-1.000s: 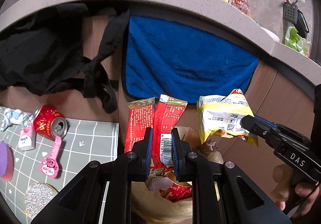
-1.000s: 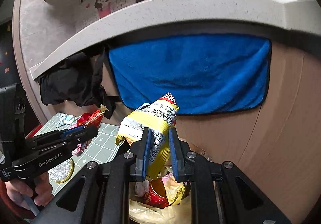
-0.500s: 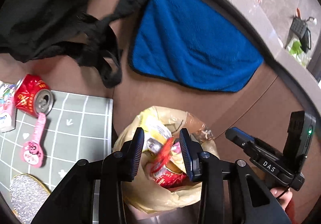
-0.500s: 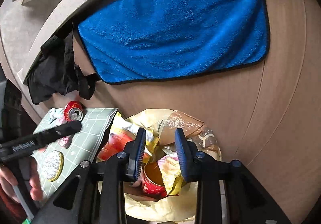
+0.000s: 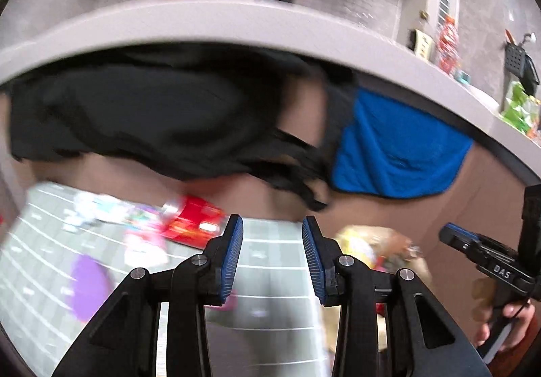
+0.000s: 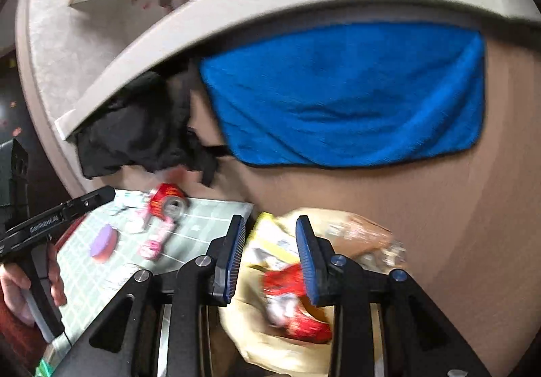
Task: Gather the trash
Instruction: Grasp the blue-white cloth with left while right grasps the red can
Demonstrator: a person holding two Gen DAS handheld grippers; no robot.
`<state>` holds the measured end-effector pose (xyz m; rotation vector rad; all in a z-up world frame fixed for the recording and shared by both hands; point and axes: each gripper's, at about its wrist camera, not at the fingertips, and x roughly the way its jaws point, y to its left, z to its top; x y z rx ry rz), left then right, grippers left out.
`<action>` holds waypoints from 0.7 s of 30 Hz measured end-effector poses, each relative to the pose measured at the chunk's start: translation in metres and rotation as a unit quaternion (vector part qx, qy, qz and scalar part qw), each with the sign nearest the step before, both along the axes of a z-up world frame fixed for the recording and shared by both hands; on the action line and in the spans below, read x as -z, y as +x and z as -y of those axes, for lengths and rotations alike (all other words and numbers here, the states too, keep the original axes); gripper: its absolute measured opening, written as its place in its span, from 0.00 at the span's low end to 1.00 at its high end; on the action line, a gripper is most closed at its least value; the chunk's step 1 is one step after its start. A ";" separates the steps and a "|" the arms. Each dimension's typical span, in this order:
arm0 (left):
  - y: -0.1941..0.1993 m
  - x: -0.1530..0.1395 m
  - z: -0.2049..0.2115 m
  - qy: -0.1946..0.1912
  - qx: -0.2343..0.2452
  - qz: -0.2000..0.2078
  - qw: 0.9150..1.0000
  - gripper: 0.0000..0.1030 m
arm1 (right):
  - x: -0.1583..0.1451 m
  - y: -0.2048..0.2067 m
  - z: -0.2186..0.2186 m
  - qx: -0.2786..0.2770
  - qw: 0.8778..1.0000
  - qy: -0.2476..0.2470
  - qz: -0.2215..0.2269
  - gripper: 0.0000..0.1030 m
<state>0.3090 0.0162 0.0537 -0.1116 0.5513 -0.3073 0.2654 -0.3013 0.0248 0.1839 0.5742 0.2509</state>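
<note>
Left fingers: the left gripper (image 5: 272, 252) has its blue pads spread with nothing between them; it points over the grid mat (image 5: 270, 302).
Right fingers: the right gripper (image 6: 270, 255) also stands spread and empty, hanging just above the mouth of the trash bag (image 6: 243, 326).
Step in hand, as I judge it: both hands look free, so the next piece of litter on the mat is the likely target, with the left gripper nearer to it.
Doing it well: I would bring the left fingers (image 5: 233, 252) down either side of the can's body, not its rim, and close gently, since a thin can dents and can squirt out of a hard pinch. Slowing first would help; the left view is badly blurred.
Task's thing: the red can (image 5: 194, 223) lies on its side on the mat, ahead and to the left of the left fingers, clear of them.
Other litter: a pink item (image 6: 155, 242), a purple disc (image 6: 103, 242) and some pale scraps, too blurred to name, lie near the can.
Bag: it sits beside the mat's edge and holds a yellow wrapper (image 6: 270, 252) and red packets (image 6: 294, 309).
Behind: a blue towel (image 6: 351, 96) and a black cloth (image 5: 152, 113) hang from the counter edge.
</note>
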 end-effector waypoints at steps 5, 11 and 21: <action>-0.022 -0.024 -0.083 0.010 -0.070 0.026 0.997 0.37 | -0.005 0.008 -0.056 -0.055 0.998 0.004 0.001 0.29; -0.047 -0.024 -0.163 0.016 -0.132 0.024 0.991 0.37 | 0.012 0.015 -0.137 -0.124 0.992 -0.006 -0.022 0.29; -0.025 0.057 -0.220 -0.077 -0.137 -0.067 0.985 0.43 | 0.029 0.022 -0.206 -0.165 0.985 -0.034 -0.038 0.29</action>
